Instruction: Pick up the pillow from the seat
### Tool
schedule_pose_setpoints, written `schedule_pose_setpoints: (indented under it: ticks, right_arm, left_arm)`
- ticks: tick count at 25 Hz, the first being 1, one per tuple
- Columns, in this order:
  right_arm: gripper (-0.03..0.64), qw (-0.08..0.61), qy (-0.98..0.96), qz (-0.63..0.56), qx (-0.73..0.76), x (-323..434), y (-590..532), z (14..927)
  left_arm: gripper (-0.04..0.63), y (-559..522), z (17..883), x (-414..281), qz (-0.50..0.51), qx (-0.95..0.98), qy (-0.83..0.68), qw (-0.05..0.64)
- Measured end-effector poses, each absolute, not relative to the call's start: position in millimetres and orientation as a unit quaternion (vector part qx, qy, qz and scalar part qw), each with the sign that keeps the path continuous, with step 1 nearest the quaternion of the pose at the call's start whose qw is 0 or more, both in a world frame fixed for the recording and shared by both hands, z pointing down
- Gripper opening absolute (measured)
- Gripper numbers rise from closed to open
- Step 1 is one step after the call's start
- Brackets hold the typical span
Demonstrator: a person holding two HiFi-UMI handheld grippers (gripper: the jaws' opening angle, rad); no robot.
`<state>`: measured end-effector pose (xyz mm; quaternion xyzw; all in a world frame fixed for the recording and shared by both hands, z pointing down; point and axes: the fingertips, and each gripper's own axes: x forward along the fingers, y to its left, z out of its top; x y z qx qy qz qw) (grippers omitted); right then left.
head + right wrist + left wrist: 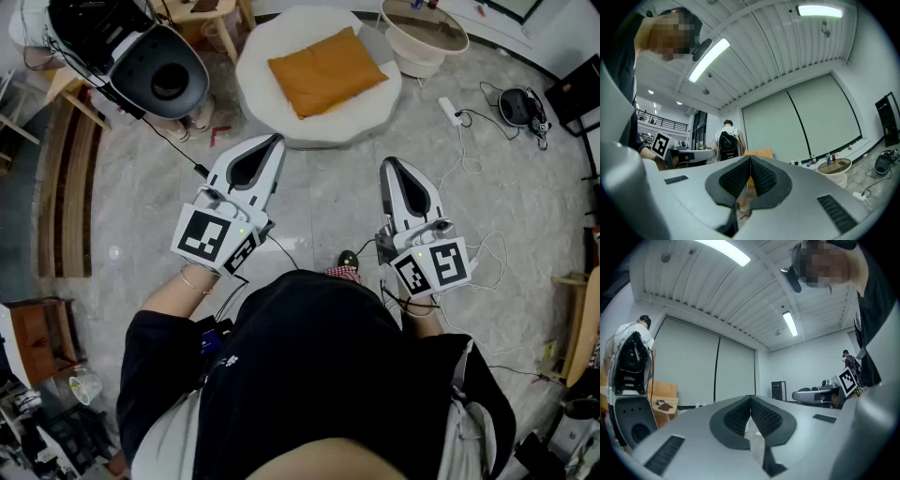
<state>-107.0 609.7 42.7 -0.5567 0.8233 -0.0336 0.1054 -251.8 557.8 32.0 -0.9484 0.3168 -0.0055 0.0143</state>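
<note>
The orange pillow [326, 70] is lying on the round white seat [370, 111] at the top centre of the frame. Below it, the left gripper [274, 141] and right gripper [387, 165] are hovering over the grey floor [319, 202], jaws pressed together on nothing.

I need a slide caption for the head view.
The left gripper and right gripper, both shut, face the orange pillow on the white seat.
</note>
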Motion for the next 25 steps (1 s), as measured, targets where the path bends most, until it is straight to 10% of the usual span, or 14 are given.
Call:
schedule_pose_setpoints:
  ticks: [25]
  right_arm:
    - [0.021,0.131,0.829,-0.014,-0.543,-7,614,44]
  left_arm:
    - [0.009,569,40,-151,-0.028,-0.957,0.287,0.039]
